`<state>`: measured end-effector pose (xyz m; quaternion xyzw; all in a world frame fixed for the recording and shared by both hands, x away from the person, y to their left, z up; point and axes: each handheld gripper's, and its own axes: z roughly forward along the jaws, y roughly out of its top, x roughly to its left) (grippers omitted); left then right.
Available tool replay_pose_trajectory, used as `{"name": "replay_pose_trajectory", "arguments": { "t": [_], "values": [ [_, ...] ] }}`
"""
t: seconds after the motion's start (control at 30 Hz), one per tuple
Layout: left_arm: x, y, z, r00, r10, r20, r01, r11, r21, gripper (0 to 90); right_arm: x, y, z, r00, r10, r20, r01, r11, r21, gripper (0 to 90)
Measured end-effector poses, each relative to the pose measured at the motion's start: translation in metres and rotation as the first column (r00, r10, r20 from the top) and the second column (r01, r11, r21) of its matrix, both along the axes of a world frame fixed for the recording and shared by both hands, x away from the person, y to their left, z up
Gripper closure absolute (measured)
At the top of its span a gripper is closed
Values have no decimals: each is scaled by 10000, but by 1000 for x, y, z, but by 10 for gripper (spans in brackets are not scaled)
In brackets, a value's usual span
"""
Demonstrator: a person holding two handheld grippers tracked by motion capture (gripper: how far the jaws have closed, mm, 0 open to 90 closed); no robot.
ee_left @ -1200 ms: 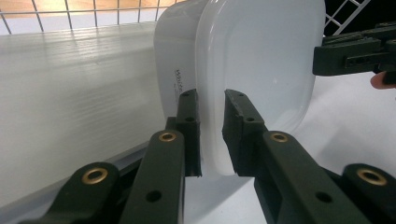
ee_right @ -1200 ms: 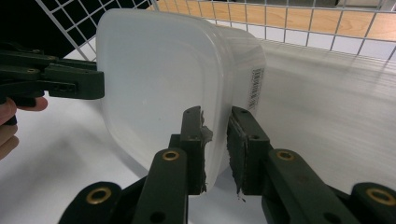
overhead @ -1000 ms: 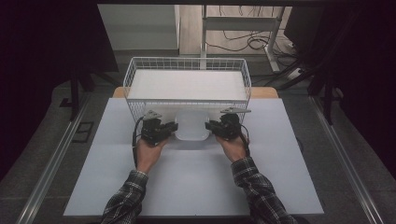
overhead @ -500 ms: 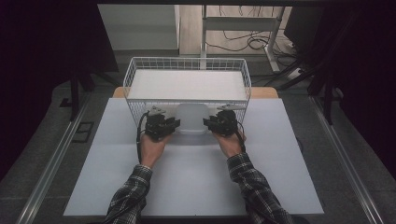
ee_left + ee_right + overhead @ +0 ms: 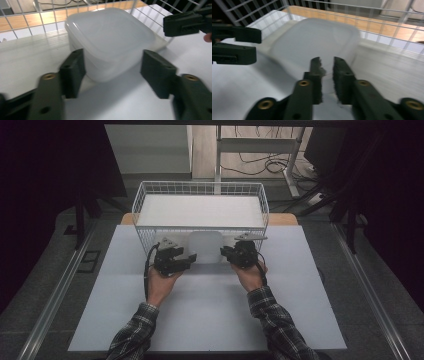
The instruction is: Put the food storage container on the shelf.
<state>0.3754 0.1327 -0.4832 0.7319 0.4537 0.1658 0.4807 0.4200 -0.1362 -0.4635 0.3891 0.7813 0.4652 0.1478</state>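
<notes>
A white translucent lidded container (image 5: pixel 205 246) stands on the white tabletop (image 5: pixel 210 320), right against the front of the wire basket (image 5: pixel 200 184). My left gripper (image 5: pixel 184 258) is at its left side. In the left gripper view the container (image 5: pixel 110 40) has its near corner between the jaws of that gripper (image 5: pixel 115 72), which have just been opening and stand wide, clear of the walls. My right gripper (image 5: pixel 227 254) is at the container's right side. In the right gripper view its jaws (image 5: pixel 328 75) have just been closing, and they pinch the near edge of the container (image 5: pixel 317 42).
The wire basket (image 5: pixel 387 22) has a white floor and nothing else in it. Its front mesh (image 5: pixel 32 15) rises just behind the container. Dark floor, metal rails and cables surround the table. Both forearms in plaid sleeves (image 5: pixel 270 320) come in from the bottom.
Both hands and the container have moved away from the person, up to the basket's front. The left gripper's jaws have come apart off the container.
</notes>
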Motion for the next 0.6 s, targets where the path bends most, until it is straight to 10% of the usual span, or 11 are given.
{"name": "replay_pose_trajectory", "arguments": {
  "t": [0.27,0.6],
  "values": [
    [-54,12,-13,9988,-494,42,494,9988,-6,57,-18,21,-18,9927,1198,-158,-1205,9914,-503,890],
    [-113,25,-27,9942,-964,470,953,9951,245,28,-3,41,-38,9929,1179,-144,-1188,9873,-1060,889]
  ]
}}
